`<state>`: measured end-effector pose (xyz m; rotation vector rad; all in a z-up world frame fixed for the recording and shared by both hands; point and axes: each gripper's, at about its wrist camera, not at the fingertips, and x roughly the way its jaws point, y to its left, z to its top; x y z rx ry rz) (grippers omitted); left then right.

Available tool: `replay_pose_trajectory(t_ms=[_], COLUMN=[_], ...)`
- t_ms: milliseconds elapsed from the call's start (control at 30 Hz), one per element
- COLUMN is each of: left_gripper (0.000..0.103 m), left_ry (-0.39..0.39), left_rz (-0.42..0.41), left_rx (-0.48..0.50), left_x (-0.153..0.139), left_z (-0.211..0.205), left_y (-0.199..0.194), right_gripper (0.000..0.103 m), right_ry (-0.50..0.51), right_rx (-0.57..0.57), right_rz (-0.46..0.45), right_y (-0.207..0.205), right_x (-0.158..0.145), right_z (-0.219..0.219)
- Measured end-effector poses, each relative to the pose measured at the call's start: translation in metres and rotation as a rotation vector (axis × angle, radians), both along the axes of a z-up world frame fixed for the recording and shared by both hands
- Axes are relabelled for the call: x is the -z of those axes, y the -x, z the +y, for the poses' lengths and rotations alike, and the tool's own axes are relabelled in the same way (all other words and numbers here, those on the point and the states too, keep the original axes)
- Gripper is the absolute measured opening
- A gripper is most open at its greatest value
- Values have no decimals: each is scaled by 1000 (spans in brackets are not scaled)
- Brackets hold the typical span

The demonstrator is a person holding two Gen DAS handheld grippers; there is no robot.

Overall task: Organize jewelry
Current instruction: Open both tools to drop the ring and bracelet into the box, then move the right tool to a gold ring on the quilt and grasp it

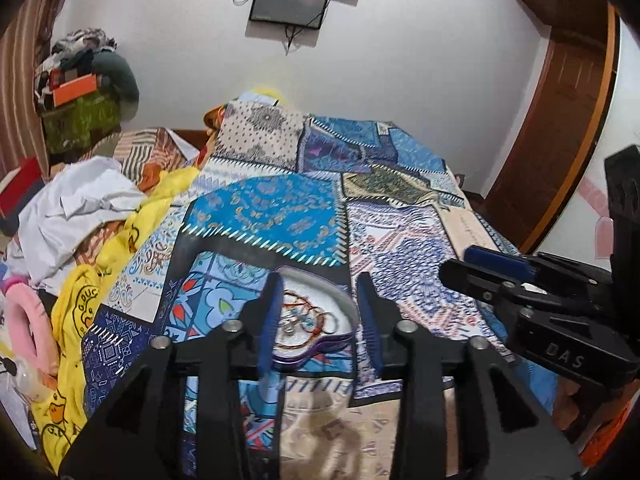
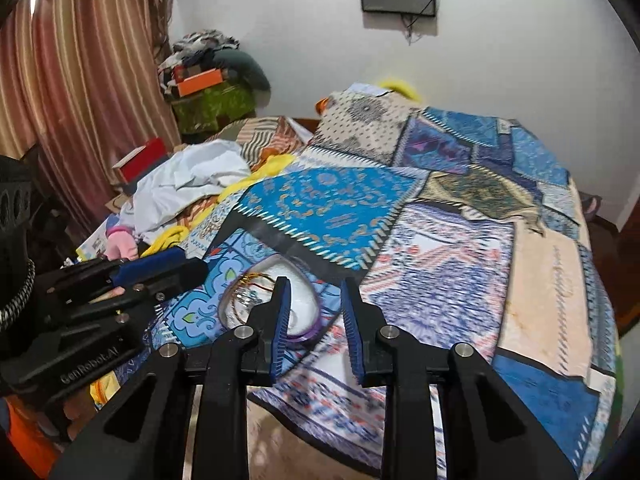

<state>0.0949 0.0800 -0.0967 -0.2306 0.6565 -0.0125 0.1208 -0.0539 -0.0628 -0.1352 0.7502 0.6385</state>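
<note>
Your left gripper [image 1: 320,316] is matt black plastic with ribbed blue pads [image 1: 269,320] and shiny metal pins. The tray [image 1: 320,280] before you looks smooth and glossy white, purple-rimmed. In it lie thin wiry bangles [image 1: 308,312], some metallic. The bed [image 1: 400,240] wears soft printed patchwork cloth. The door [image 1: 560,120] is polished wood.

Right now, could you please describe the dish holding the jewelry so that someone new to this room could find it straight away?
Start at the bed covered by the blue patchwork bedspread. Near its front edge, just ahead of both open grippers, lies a heart-shaped tray with a white inside and a purple rim. It is the only dish on the bedspread, and it holds tangled bangles and threads.
</note>
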Motion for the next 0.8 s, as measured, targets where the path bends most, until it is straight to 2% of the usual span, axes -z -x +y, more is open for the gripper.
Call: replay_pose_trajectory(t_ms=[33, 67, 333, 600, 800], left_gripper=[41, 42, 47, 48, 49], left_ry=[-2, -2, -3, -21, -33], left_rz=[-2, -1, 22, 54, 116], left_rx=[2, 6, 63, 145, 191], left_x=[-1, -3, -5, 2, 22], left_z=[-3, -8, -49, -85, -106], left_y=[0, 0, -11, -29, -43], right_gripper=[36, 37, 38, 38, 38], right_ry=[-5, -7, 7, 4, 10], right_rx=[14, 24, 144, 255, 284], right_rz=[-11, -19, -56, -18, 63], right_y=[2, 3, 7, 3, -5], right_x=[-2, -4, -9, 1, 28], right_z=[-7, -12, -71, -119, -134])
